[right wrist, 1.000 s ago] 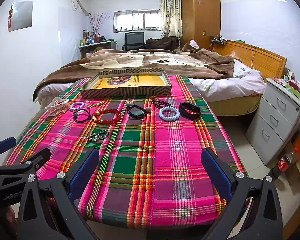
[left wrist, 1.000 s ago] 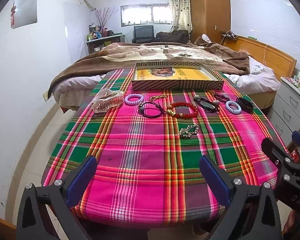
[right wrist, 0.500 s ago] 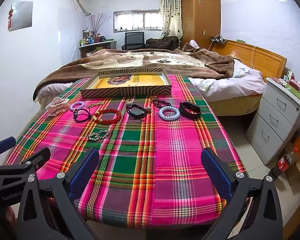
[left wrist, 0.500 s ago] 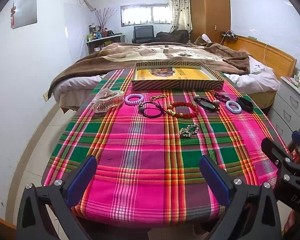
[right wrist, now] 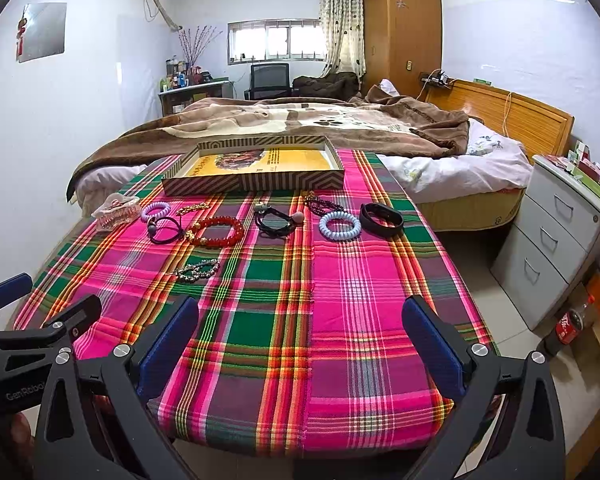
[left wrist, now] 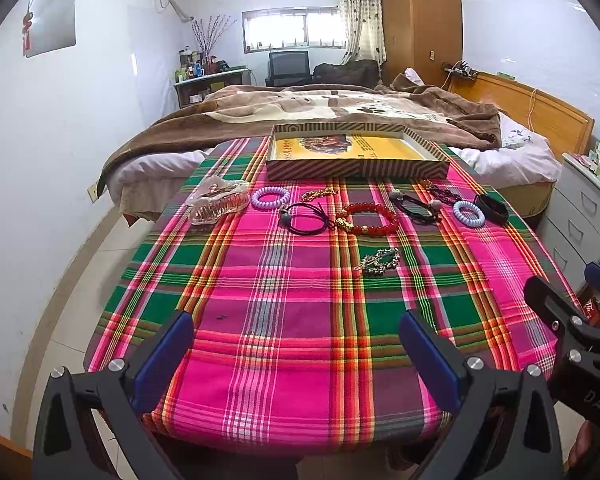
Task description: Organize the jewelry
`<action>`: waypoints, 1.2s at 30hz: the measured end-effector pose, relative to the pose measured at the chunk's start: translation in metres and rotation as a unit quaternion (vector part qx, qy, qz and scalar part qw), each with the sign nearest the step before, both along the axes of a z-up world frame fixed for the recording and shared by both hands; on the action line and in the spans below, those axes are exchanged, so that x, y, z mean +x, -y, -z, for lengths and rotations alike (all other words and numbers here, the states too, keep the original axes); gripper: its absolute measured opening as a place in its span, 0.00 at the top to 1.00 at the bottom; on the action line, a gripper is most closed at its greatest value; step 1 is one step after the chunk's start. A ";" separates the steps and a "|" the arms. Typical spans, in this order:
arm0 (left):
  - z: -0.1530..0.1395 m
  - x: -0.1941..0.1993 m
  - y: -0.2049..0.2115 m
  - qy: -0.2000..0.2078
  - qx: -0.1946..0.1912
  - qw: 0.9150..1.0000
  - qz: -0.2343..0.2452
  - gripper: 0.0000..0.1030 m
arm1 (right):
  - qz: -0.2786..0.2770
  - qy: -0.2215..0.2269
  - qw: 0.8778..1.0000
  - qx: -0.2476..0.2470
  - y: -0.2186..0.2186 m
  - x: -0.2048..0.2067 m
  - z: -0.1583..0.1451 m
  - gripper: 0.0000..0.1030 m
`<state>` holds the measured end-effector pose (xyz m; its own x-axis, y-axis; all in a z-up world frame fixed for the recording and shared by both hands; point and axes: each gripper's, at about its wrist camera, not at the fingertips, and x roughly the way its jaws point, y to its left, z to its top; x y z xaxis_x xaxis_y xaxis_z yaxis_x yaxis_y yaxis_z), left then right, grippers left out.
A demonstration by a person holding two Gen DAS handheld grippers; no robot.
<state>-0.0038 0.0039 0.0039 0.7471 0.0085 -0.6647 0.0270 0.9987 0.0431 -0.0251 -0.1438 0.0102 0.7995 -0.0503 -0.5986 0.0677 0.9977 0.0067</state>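
Clear hair claw [left wrist: 219, 201]: glossy see-through plastic, toothed and curved, upper left of the jewelry row in the left wrist view.
Lilac coil ring [left wrist: 270, 196]: ribbed spiral plastic, round, just right of the claw.
Gold chain [left wrist: 319, 193]: small knobbly links, lay near the tray's front wall.
Black hair tie [left wrist: 305, 219]: thin elastic loop with a grey bead, touching the bead bracelet.
Red bead bracelet [left wrist: 369, 220]: shiny round beads with gold charms, centre of the row.
Green brooch [left wrist: 377, 261]: leaf-shaped, studded edge, alone below the row, mid-frame.
Black corded tie [right wrist: 277, 221]: knotted loop with two pale beads, centre of the right wrist view.
Pale blue coil ring [right wrist: 339, 225]: ribbed spiral, just left of the band.
Black band [right wrist: 381, 219]: smooth, matte, wide oval, right end of the row.
Tray [left wrist: 358, 169]: shallow rectangular card box, striped walls, yellow printed floor, held no jewelry, top centre of the cloth.
Tablecloth [left wrist: 300, 320]: woven plaid in pink, green and orange, flat.
Left gripper [left wrist: 296, 354]: black frame, blue pads, spread wide, held nothing, bottom of frame.
Right gripper [right wrist: 300, 344]: same build, spread wide, held nothing.
Room: bed with brown fleece blanket [right wrist: 300, 120] behind, wooden wardrobe [right wrist: 400, 28] upper right, grey drawers [right wrist: 556, 236] far right.
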 end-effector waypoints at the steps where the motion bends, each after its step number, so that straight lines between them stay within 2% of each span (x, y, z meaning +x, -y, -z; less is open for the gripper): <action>1: 0.000 0.000 0.000 0.000 0.000 1.000 0.000 0.00 | 0.000 0.000 1.000 0.000 0.000 0.000 0.000 0.01; 24: 0.001 0.009 -0.005 -0.007 -0.002 1.000 0.004 0.00 | 0.001 -0.006 1.000 -0.004 0.001 0.006 0.004 0.01; 32: -0.009 0.027 -0.046 0.014 -0.030 0.999 0.038 0.00 | -0.011 0.008 1.000 -0.006 -0.002 0.020 -0.003 0.01; 36: -0.016 0.045 -0.070 0.019 -0.010 0.999 0.023 0.00 | -0.025 0.012 1.000 -0.008 -0.008 0.034 -0.006 0.01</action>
<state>0.0410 0.0743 0.0200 0.7710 -0.0398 -0.6356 0.0724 0.9970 0.0255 0.0084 -0.1358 0.0162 0.8154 -0.0201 -0.5786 0.0184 0.9998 -0.0089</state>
